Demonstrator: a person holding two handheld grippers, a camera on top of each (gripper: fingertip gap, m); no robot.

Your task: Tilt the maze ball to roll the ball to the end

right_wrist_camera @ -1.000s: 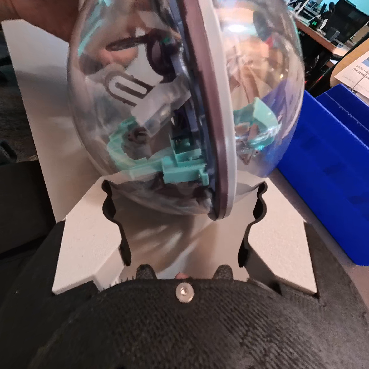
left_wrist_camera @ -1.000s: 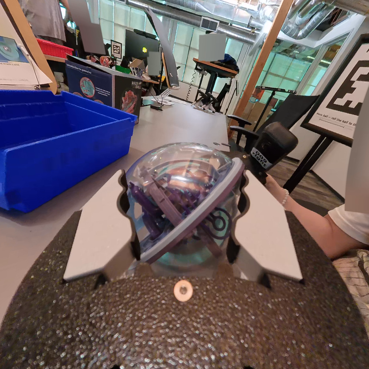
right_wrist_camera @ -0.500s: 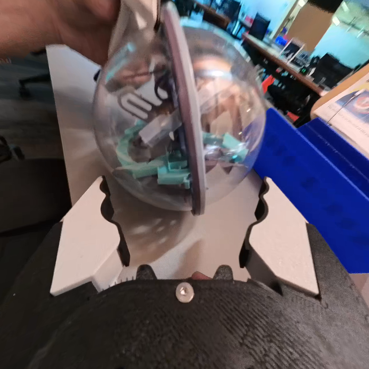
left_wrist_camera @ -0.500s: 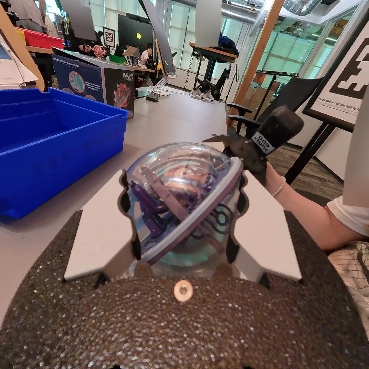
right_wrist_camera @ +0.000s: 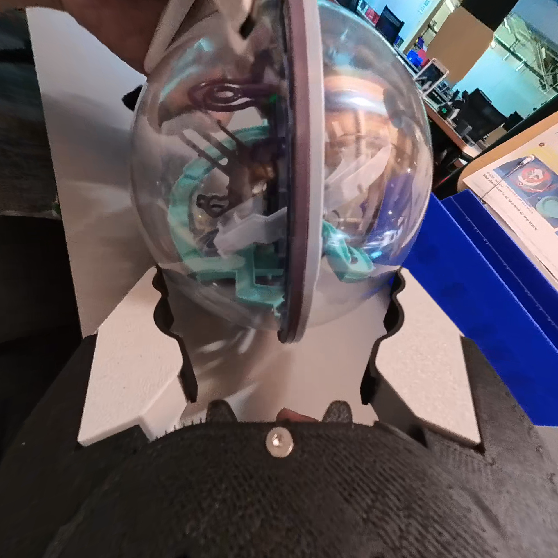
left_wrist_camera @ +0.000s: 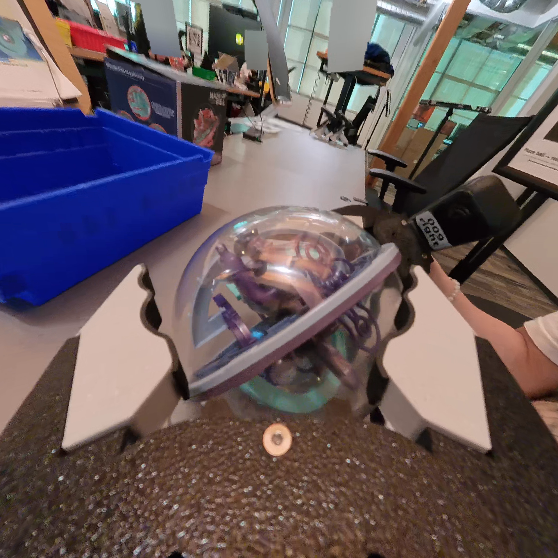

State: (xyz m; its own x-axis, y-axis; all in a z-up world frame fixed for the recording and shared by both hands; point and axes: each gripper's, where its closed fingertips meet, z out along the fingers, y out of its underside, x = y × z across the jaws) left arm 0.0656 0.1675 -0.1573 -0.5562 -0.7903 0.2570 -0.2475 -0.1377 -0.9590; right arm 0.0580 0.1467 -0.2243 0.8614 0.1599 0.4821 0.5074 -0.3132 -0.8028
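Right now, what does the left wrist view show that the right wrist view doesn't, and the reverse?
Left wrist only: the right tongs beyond the ball, a forearm, a dark printed box and an office chair.
Right wrist only: a white finger of the other tongs above the ball, and far desks with monitors.
Both: the maze ball between that view's own fingers, beside the blue bin.
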